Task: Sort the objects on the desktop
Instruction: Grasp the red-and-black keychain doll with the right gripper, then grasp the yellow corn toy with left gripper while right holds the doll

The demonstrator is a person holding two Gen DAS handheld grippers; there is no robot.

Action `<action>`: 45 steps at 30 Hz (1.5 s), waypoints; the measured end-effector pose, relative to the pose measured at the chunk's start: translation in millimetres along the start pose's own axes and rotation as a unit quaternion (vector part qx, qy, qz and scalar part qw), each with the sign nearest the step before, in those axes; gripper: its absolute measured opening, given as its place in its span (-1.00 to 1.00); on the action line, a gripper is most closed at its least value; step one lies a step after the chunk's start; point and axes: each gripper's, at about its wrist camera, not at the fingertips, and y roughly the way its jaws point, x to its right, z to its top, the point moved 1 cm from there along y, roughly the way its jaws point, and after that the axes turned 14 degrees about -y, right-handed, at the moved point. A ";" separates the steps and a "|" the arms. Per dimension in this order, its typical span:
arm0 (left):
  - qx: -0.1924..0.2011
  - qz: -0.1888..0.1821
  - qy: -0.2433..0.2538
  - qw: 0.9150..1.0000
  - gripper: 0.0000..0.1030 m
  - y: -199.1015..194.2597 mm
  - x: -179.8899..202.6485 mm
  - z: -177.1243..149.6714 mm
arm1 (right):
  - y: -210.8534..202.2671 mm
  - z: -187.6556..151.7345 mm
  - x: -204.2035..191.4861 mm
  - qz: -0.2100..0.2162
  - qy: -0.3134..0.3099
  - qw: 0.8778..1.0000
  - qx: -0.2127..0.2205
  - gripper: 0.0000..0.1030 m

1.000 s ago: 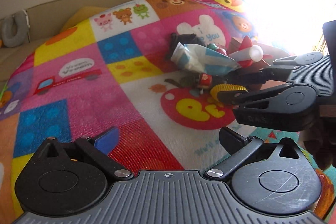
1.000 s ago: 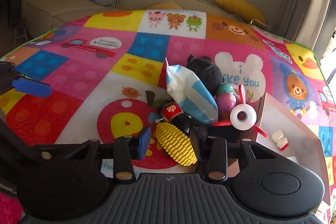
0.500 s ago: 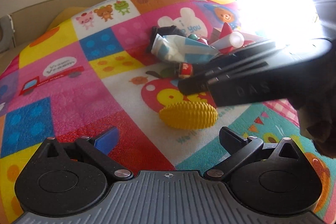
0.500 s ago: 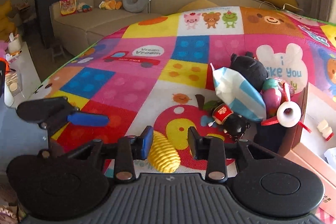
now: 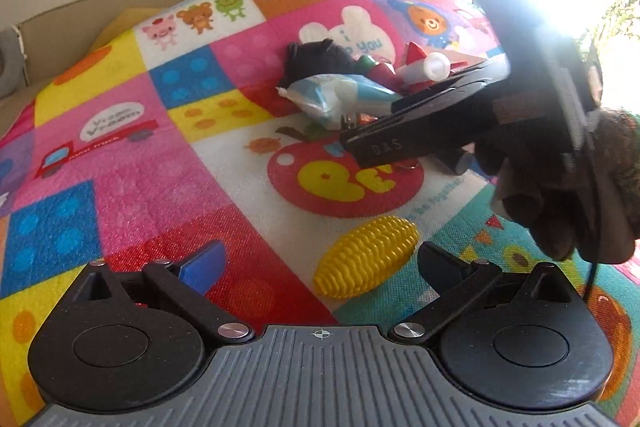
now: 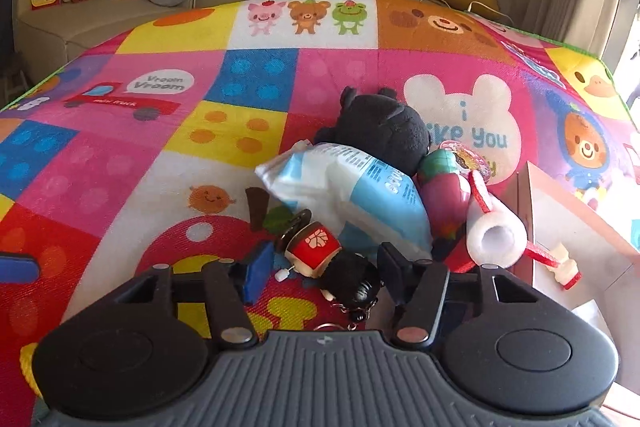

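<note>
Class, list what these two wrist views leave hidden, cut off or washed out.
- Left wrist view: window glare whites out the upper right.
- Left wrist view: the right gripper covers part of the toy pile.
- Right wrist view: the box is cut off by the right edge; the left gripper by the left.

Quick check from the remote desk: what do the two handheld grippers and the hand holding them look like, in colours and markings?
Both the left gripper and the right gripper share a ribbed grey body with two round black discs, black linkage arms and silver pivot screws. On each, one finger pad is blue, the other black. The right gripper's side shows pale "DAS" lettering. The right hand wears a brown knitted glove, with a thin black cable beside it.
</note>
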 end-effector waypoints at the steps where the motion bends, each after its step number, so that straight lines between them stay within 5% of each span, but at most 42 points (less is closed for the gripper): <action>1: -0.001 -0.002 0.002 1.000 1.00 -0.2 1.4 -0.6 | -8.5 -3.8 0.1 0.004 0.003 1.000 0.003 0.10; 8: -0.005 0.007 0.016 1.000 1.00 1.1 9.2 -5.6 | -91.7 -53.5 3.8 0.011 0.020 1.000 0.018 0.10; 12: -0.004 0.024 0.018 1.000 1.00 4.7 11.7 -5.5 | -126.0 -91.4 5.4 -0.040 0.026 0.999 0.006 0.10; 18: -0.003 0.042 0.017 0.999 1.00 6.1 13.2 -4.9 | -132.6 -138.5 11.8 -0.097 0.079 0.992 -0.029 0.15; 24: -0.010 0.056 0.025 0.998 1.00 -0.2 19.1 -7.1 | -141.3 -159.3 12.8 -0.094 0.137 0.986 -0.015 0.41; 31: -0.056 -0.008 0.048 0.997 1.00 -8.6 46.9 -13.4 | -142.6 -174.3 16.8 -0.117 0.164 0.979 -0.007 0.82; 41: -0.076 -0.115 0.042 0.990 1.00 -9.4 70.4 -9.1 | -143.1 -178.2 15.4 -0.117 0.171 0.978 0.006 0.93; 45: -0.052 -0.093 0.089 0.990 1.00 -10.5 74.0 -6.6 | -143.9 -177.1 11.9 -0.122 0.159 0.980 0.008 0.95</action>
